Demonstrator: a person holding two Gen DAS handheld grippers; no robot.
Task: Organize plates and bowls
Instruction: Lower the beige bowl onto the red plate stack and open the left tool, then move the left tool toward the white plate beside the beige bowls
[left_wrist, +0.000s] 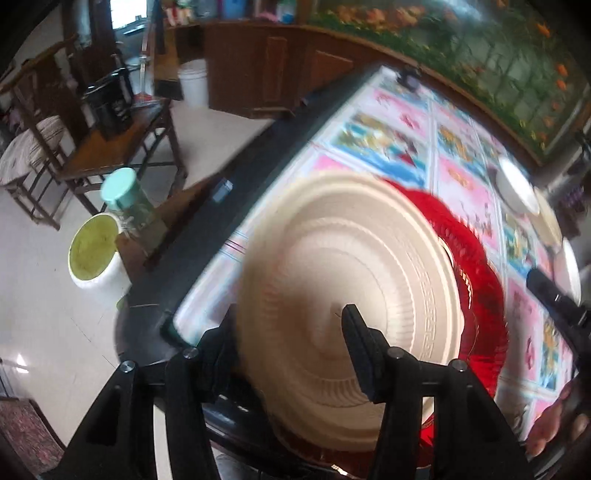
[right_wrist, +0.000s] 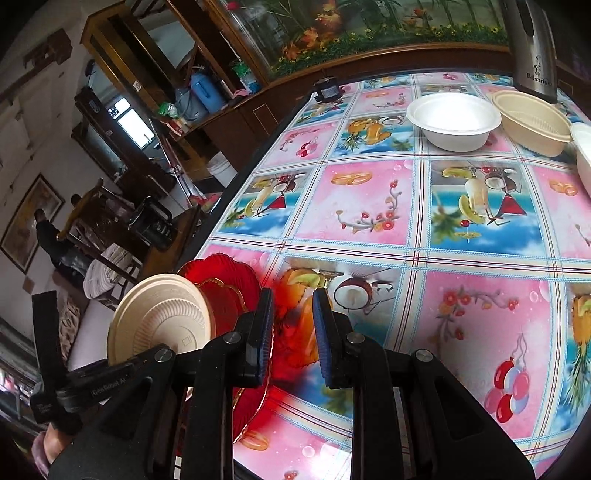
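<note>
Beige plate: the plate (left_wrist: 347, 295) sits tilted on top of the red plate (left_wrist: 476, 280), with its near rim raised toward the left claw.
Red plate: it lies flat on the table (right_wrist: 369, 206), and the table's dark edge runs just beside it.
Risk, slide: the beige plate looks unsettled, and with only a loose hold it could skid off the red plate and over the table edge next to it.
Cause: the tilt, the smooth glassy red surface under it, and jaws that do not pinch.
Risk, knock: the right claw hangs just beside the red plate. A careless swing could clip its rim and push both plates toward the edge.
Risk, snag: pulling the left claw away at an angle could catch the beige rim and flip the plate.
Left claw: the claw (left_wrist: 288, 321) is about half open. The beige rim lies between its fingers, with one finger over the plate and one under it. As far as the blur lets me judge, the pads do not press.
Right claw: the claw (right_wrist: 293, 295) shows a narrow gap with nothing in it. It sits just right of the red plate, and I cannot tell if its left finger touches the rim.
Bowls: the white bowl (right_wrist: 454, 122) and the beige bowl (right_wrist: 532, 122) stand well apart from the red plate, across the table and not yet gathered.
</note>
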